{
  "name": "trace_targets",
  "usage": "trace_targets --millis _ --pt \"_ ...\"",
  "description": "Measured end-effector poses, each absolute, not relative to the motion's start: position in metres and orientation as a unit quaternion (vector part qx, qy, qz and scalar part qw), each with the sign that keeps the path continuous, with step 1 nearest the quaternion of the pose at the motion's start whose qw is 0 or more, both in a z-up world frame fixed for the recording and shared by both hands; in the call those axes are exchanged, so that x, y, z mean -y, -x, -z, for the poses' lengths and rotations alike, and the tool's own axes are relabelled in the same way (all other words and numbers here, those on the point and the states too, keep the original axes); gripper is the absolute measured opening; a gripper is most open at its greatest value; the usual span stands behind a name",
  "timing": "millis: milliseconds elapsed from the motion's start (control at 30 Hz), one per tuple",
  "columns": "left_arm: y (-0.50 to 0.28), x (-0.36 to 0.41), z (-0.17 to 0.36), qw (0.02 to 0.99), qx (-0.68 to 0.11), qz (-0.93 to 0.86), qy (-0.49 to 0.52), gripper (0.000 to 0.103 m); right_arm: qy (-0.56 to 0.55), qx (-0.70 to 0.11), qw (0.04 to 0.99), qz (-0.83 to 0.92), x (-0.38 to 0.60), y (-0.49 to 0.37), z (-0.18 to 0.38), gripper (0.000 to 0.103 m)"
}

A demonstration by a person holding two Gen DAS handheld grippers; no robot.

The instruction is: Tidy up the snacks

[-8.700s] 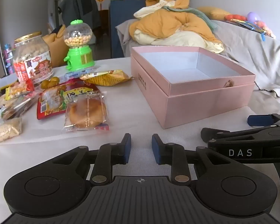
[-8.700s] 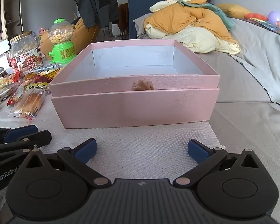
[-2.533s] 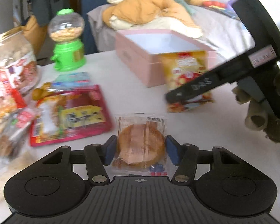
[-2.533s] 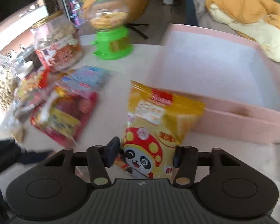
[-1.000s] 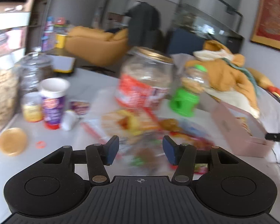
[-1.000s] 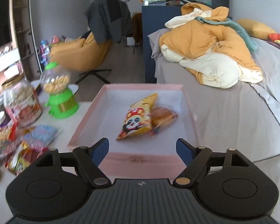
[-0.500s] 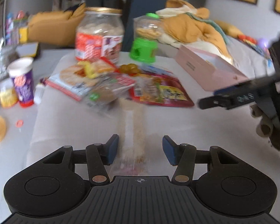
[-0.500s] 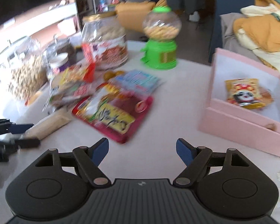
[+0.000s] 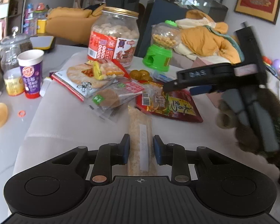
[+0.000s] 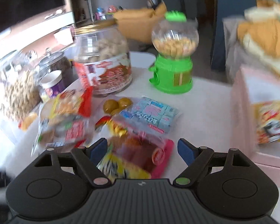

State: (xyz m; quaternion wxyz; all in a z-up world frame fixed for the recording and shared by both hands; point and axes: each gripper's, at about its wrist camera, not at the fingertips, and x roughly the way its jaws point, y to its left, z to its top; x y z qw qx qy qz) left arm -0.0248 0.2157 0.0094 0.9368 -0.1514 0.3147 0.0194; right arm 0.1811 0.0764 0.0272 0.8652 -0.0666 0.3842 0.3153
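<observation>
The left hand-held gripper [image 9: 141,148] straddles a long clear packet of pale rice bar [image 9: 140,130] lying on the tabletop [image 9: 65,119]; its blue pads [image 9: 126,146] sit just beside the packet's two long edges, and whether they already press on it cannot be told, so the jaws look nearly closed around it rather than firmly pinching. The right hand-held gripper [image 10: 141,149] is spread wide above a red and yellow snack bag [image 10: 136,158], with nothing between its fingers. Beyond the rice bar lie a clear wrapped biscuit pack [image 9: 110,97], a flat cracker bag [image 9: 85,76] and a red pouch [image 9: 169,102], then a big jar of puffed balls [image 9: 113,37] and a green candy dispenser [image 9: 161,46]. In the right wrist view a light blue candy pack [image 10: 149,115] lies ahead, and the pink box [image 10: 240,112] stands at the far right with a yellow panda bag [image 10: 270,121] already inside. To do the pickup well, the left jaws should probably close gently across the middle of the packet's width, since the bar inside looks brittle and the film slippery; gripping near one end would likely let the long packet droop or snap. The right side should drop squarely over the red bag, clear of its neighbours, before closing.
</observation>
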Motion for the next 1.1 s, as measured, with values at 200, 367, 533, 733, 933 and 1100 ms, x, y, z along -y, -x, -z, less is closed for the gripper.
trace_targets --millis 200,367,533,733,933,1100 --pt "0.027 -0.217 -0.009 0.936 -0.307 -0.025 0.170 0.031 0.011 -0.414 0.852 -0.321 -0.065 -0.203 -0.019 0.063" --pt "0.029 -0.219 -0.006 0.935 -0.299 -0.029 0.188 0.031 0.033 -0.441 0.815 -0.374 -0.049 -0.177 -0.026 0.056" --pt "0.029 -0.217 -0.007 0.935 -0.299 -0.037 0.189 0.031 0.072 -0.451 0.801 -0.387 -0.041 -0.152 -0.030 0.056" --pt "0.031 -0.214 -0.004 0.939 -0.287 -0.043 0.186 0.032 0.041 -0.385 0.880 -0.276 -0.050 -0.171 -0.051 0.082" --pt "0.030 -0.213 -0.003 0.941 -0.285 -0.042 0.176 0.032 0.016 -0.404 0.879 -0.254 -0.095 -0.214 -0.026 0.082" --pt "0.026 -0.209 -0.005 0.942 -0.296 -0.035 0.152 0.033 0.011 -0.416 0.872 -0.258 -0.104 -0.225 -0.020 0.069"
